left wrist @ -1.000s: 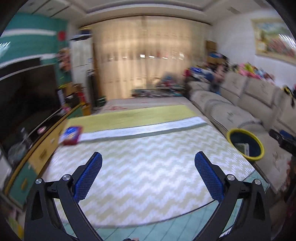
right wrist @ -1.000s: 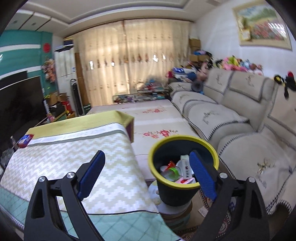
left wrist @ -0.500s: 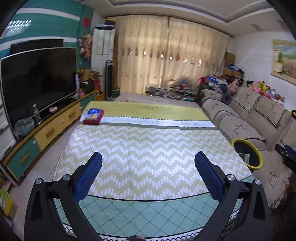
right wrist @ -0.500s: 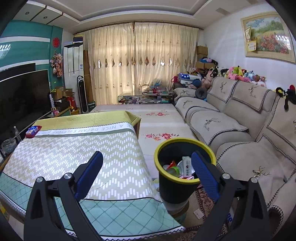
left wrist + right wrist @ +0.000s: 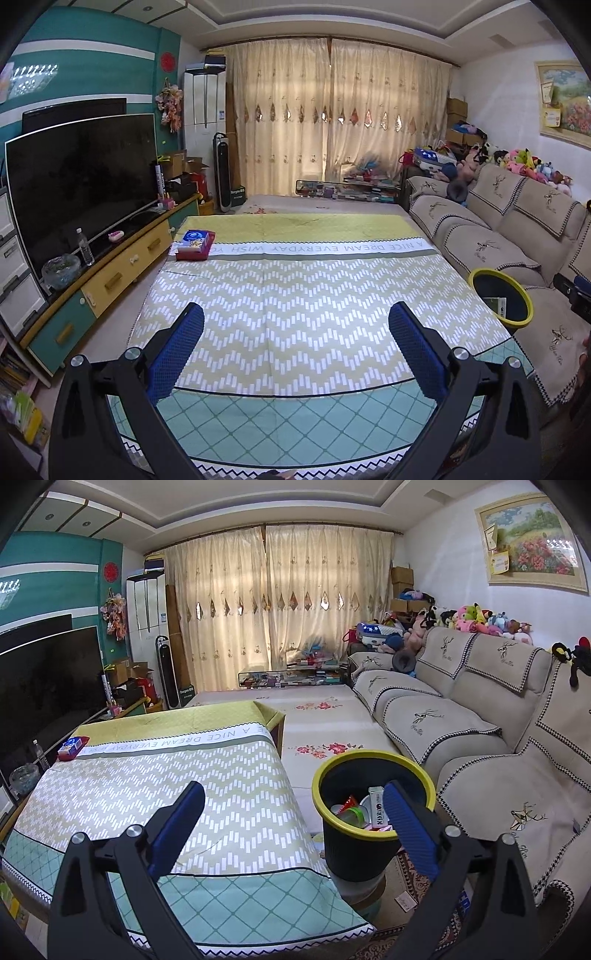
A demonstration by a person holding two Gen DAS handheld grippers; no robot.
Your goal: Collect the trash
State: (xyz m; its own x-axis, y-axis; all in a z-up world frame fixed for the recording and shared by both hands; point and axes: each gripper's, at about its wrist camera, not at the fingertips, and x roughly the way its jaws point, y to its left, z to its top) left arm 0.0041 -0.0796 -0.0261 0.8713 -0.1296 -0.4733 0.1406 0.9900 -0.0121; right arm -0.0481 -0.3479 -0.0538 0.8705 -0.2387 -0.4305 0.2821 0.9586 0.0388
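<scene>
1. Living room: bench (image 5: 295,314) under a woven chevron cloth, green and white, with a teal diamond border.
2. Bin (image 5: 373,819): round, dark ribbed wall, yellow rim, on the floor between bench and beige sofa (image 5: 480,746); trash (image 5: 369,806) of wrappers and cartons inside.
3. Tissue box (image 5: 194,240): rectangular, at the bench's far left corner.
4. Left gripper (image 5: 295,347): jaws spread wide, blue textured pads, empty, above the bench.
5. Right gripper (image 5: 291,825): spread wide, empty.
6. Change: both views sit higher and steadier than a second ago.

Tissue box (image 5: 194,240) on tablecloth (image 5: 295,295) — sofa (image 5: 498,229) beside.
</scene>
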